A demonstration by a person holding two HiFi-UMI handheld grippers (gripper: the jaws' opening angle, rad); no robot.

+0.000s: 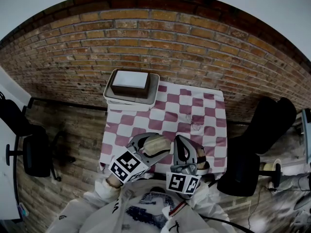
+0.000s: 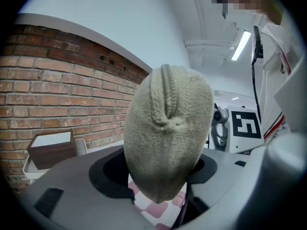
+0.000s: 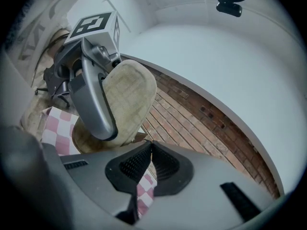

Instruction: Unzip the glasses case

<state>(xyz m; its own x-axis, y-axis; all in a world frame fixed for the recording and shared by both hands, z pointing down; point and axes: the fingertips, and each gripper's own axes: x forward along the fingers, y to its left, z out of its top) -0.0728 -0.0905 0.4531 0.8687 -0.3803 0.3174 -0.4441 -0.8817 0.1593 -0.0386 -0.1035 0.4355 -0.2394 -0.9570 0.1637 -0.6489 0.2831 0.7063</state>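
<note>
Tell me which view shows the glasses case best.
The left gripper view: the beige glasses case fills the centre, clamped between the jaws of the left gripper, its ridged seam facing the camera. The right gripper view shows its flat side, partly behind a gripper finger; the head view shows it only small.

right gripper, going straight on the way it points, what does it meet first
Likely the glasses case edge, just left of the right gripper's shut tips; depth is unclear, and past it only the brick wall.
</note>
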